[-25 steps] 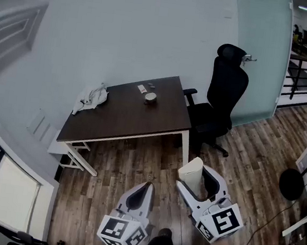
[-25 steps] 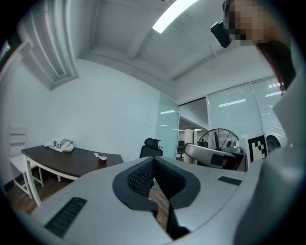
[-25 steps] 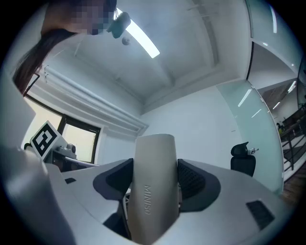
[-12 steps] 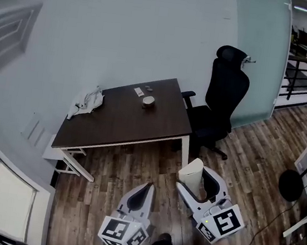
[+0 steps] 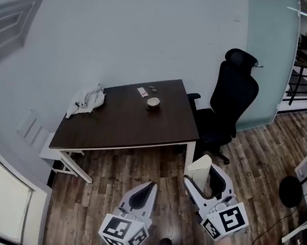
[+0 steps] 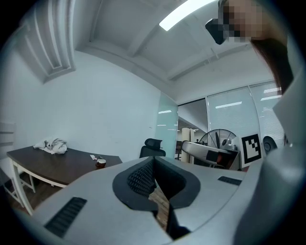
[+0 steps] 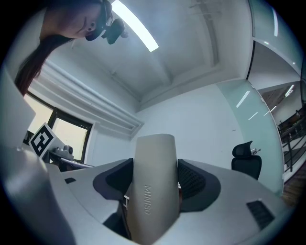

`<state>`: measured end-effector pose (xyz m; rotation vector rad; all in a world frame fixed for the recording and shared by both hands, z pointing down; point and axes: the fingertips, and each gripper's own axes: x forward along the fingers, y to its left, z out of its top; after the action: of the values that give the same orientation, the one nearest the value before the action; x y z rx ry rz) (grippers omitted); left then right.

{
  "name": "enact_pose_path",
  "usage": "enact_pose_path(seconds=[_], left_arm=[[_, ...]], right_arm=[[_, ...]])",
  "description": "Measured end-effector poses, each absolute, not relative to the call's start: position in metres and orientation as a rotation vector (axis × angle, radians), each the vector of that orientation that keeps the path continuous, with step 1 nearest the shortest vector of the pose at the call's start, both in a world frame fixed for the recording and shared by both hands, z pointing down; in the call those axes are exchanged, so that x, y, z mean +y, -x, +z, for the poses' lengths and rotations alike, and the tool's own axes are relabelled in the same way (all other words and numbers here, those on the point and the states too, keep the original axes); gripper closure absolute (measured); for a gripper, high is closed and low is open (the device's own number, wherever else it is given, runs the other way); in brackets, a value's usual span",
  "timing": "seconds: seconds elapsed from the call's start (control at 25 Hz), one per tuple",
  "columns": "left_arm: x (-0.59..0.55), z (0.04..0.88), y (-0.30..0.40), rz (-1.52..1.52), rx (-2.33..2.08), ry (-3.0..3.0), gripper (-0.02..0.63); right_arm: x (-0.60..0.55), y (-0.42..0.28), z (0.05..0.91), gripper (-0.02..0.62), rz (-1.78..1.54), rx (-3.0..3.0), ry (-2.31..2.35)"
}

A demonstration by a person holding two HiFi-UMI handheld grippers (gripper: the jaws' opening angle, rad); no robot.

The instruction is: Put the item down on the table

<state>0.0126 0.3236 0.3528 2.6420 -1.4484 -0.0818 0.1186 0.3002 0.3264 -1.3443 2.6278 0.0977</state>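
We hold both grippers out over the wooden floor (image 5: 96, 195), on our side of the dark brown table (image 5: 125, 127) and well apart from its near edge. The right gripper (image 5: 203, 177) is clamped on the item, a cream, rounded case (image 7: 154, 184) with small raised lettering on its face; both jaws press on its sides, and it stands upright between them, off the table's near right corner and not touching the table. The left gripper (image 5: 144, 192) sits in front of the middle of the table's near edge, its jaws closed together with nothing between them. On the table, a crumpled white cloth (image 5: 88, 99) lies at the far left end, a small round cup (image 5: 153, 103) stands near the far edge right of the middle, and a little white flat thing (image 5: 141, 91) lies just behind the cup. A black office chair (image 5: 230, 104) stands at the table's right side.
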Motion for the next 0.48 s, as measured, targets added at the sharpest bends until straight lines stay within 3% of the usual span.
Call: enact_pose_path(seconds=[0.48], left_arm=[[0.262, 0.351, 0.037, -0.125, -1.397, -2.639, 0.588]], right_arm=[[0.235, -0.065, 0.319, 0.299, 0.111, 2.604, 1.382]])
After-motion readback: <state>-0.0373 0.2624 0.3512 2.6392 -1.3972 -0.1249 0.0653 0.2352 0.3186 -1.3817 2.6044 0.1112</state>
